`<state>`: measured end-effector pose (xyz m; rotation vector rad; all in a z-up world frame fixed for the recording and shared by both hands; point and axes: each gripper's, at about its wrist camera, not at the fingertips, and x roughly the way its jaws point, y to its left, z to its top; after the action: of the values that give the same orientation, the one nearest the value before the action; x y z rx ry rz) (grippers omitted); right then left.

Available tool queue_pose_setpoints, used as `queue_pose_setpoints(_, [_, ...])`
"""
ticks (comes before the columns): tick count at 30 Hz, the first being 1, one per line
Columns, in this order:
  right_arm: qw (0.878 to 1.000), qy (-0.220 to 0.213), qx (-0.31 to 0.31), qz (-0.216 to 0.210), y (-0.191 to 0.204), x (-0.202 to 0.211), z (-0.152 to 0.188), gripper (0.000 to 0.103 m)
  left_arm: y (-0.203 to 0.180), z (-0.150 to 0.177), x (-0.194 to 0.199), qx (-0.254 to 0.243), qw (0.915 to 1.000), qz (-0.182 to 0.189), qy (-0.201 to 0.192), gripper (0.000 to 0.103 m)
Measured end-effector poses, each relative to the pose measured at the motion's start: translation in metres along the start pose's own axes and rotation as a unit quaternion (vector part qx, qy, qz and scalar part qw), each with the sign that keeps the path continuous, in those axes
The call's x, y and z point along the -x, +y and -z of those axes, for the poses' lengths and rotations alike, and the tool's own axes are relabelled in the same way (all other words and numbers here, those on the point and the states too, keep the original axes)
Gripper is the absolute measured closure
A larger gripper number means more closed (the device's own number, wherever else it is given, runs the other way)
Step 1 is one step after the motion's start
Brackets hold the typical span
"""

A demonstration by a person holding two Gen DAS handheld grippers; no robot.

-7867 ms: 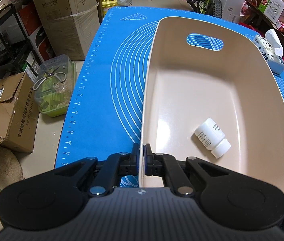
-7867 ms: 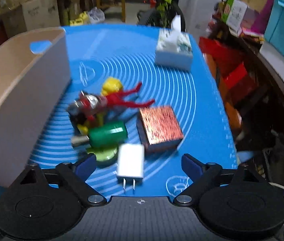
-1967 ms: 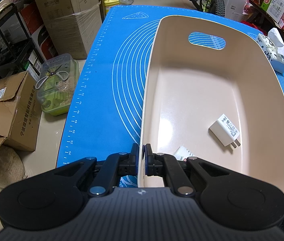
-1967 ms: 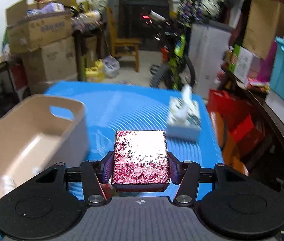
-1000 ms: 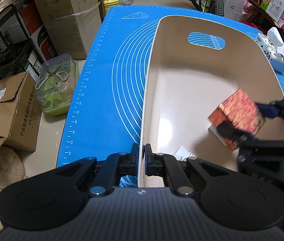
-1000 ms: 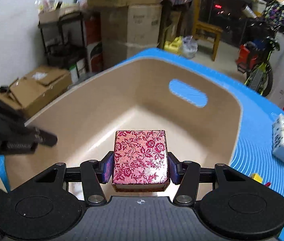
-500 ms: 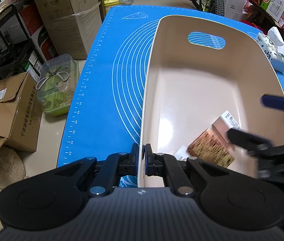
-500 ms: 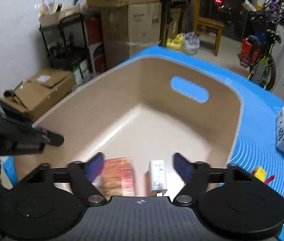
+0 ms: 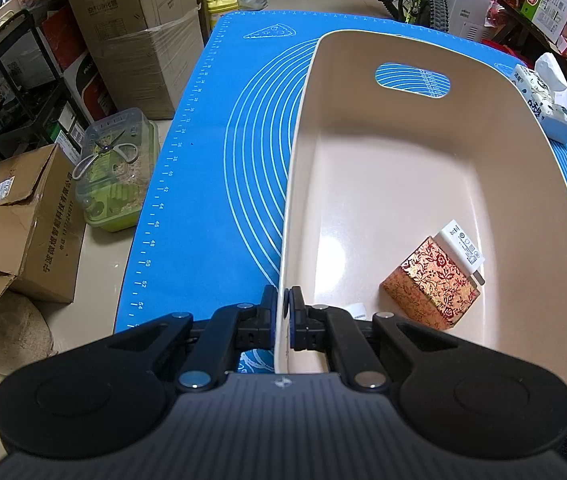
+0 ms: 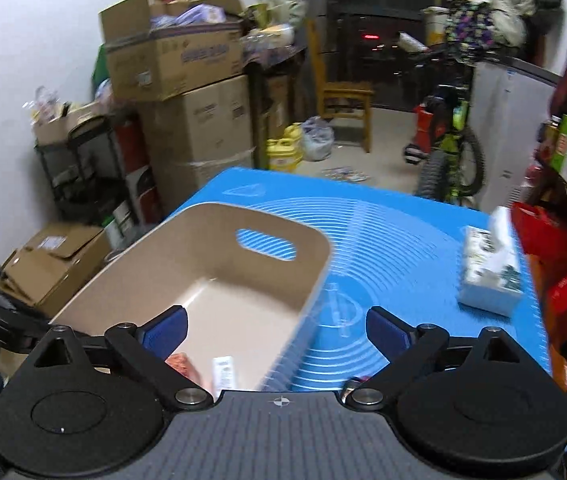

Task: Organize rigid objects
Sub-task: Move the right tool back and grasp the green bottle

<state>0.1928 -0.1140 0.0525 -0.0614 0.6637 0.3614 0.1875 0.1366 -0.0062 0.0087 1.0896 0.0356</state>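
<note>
A beige plastic bin (image 9: 299,152) stands on the blue mat (image 9: 211,184). My left gripper (image 9: 282,312) is shut on the bin's near left rim. Inside the bin lie a red and gold patterned box (image 9: 431,282), a white charger plug (image 9: 461,246) behind it, and a white item (image 9: 357,309) partly hidden by my gripper. My right gripper (image 10: 277,330) is open and empty, raised above the bin's (image 10: 315,280) right wall. The box (image 10: 181,362) and the plug (image 10: 224,372) show low in the right wrist view.
A tissue pack (image 9: 543,100) (image 10: 489,276) lies on the mat right of the bin. Cardboard boxes (image 9: 15,224), a green lidded container (image 9: 113,176) and a black rack (image 9: 19,92) stand on the floor to the left. A bicycle (image 10: 449,148) and a chair (image 10: 343,96) stand beyond the table.
My right gripper opened and dropped the red and gold box into the bin, then rose and drew back to the right, out of the left wrist view. The left gripper has not moved.
</note>
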Motion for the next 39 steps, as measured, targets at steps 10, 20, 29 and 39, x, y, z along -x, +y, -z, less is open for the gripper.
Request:
queue_pose_setpoints(10, [0.998,0.049,0.004,0.041,-0.044,-0.008,0.044,0.005,0.000,-0.001,0.000,-0.001,1.0000,-0.001,0.000,0.095])
queue_pose_setpoints(20, [0.994,0.106,0.011,0.031,-0.061,-0.051,0.082,0.005,0.000,-0.001,0.000,-0.001,1.0000,-0.001,0.000,0.095])
queue_pose_setpoints(29, [0.990,0.134,0.032,0.018,-0.067,-0.086,0.096,0.005,0.000,-0.001,0.000,-0.001,1.0000,-0.001,0.000,0.095])
queue_pose_setpoints(39, [0.991,0.128,0.038,0.012,-0.073,-0.098,0.106,0.011,0.000,-0.001,0.000,-0.002,1.0000,-0.002,0.000,0.095])
